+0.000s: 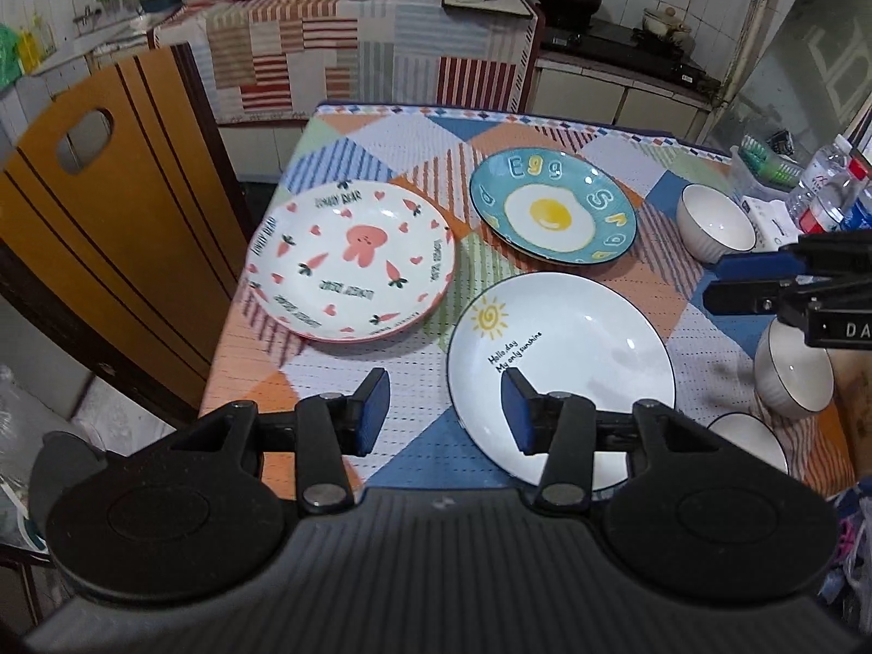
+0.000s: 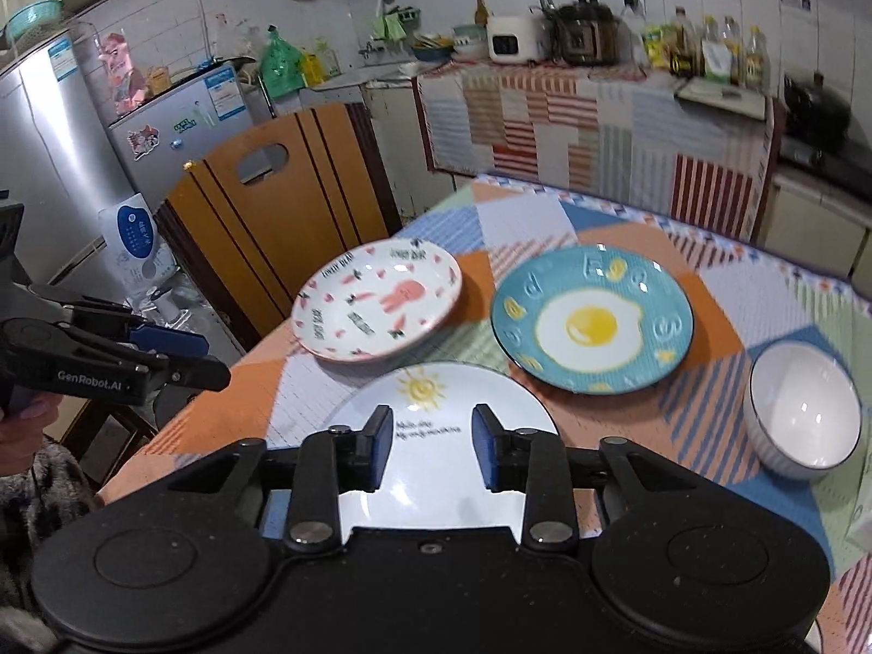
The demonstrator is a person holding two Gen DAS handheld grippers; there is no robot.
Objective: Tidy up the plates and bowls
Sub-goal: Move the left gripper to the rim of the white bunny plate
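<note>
White tiled walls [image 2: 425, 16] are enclosing a cramped kitchen. A wooden chair [image 1: 109, 207] is standing beside the patchwork-clothed table [image 1: 381, 436]; a silver fridge [image 2: 49, 163] is backing the left wall.

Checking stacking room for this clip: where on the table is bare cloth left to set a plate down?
Bare cloth lies beyond the rabbit plate and egg plate, toward the table's far edge, and at the near left corner beside the sunshine plate. The right side is crowded with white bowls and bottles.

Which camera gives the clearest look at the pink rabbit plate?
The left wrist view: the rabbit plate sits sharp and unobstructed, its lettering readable. In the right wrist view the same plate is whole but blurred and smaller.
</note>
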